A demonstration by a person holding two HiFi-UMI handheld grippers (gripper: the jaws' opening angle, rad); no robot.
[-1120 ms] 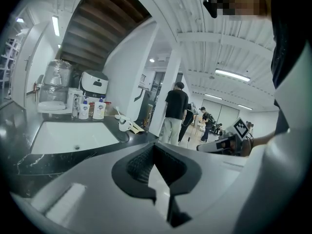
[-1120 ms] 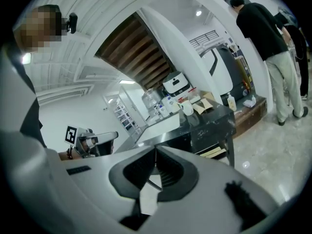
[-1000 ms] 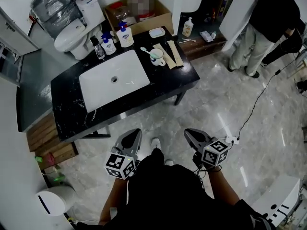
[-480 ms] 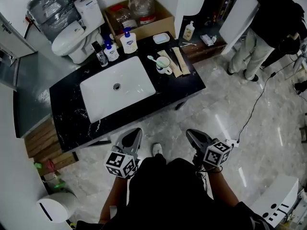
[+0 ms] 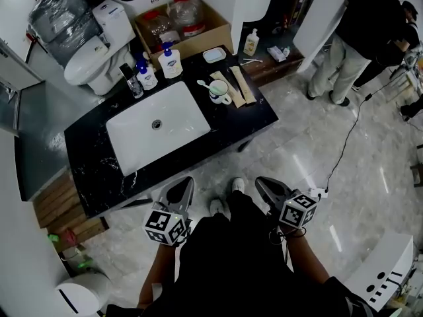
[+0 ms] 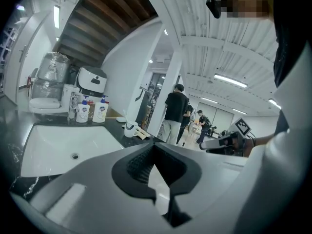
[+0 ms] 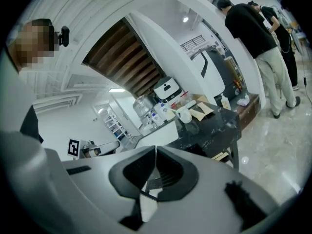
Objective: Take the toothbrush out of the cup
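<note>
Beside the sink [image 5: 135, 137], toothbrush [image 5: 202, 83] in cup [image 5: 219, 93], soap bottles [image 5: 170, 62] near, left gripper [image 6: 154, 146], right gripper [image 7: 155, 149], jaws together

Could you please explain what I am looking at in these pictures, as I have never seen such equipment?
No robot arm here: a person holds a gripper in each hand, the left gripper and the right gripper; the patterned cubes belong to them. The top-down picture comes from a camera on the person's head. The other two come from cameras riding on each gripper, looking along its jaws. Both pairs of jaws are together and hold nothing. Ahead stands a black counter with a white sink, soap bottles and a cup with a toothbrush in it. Both grippers are short of the counter.
</note>
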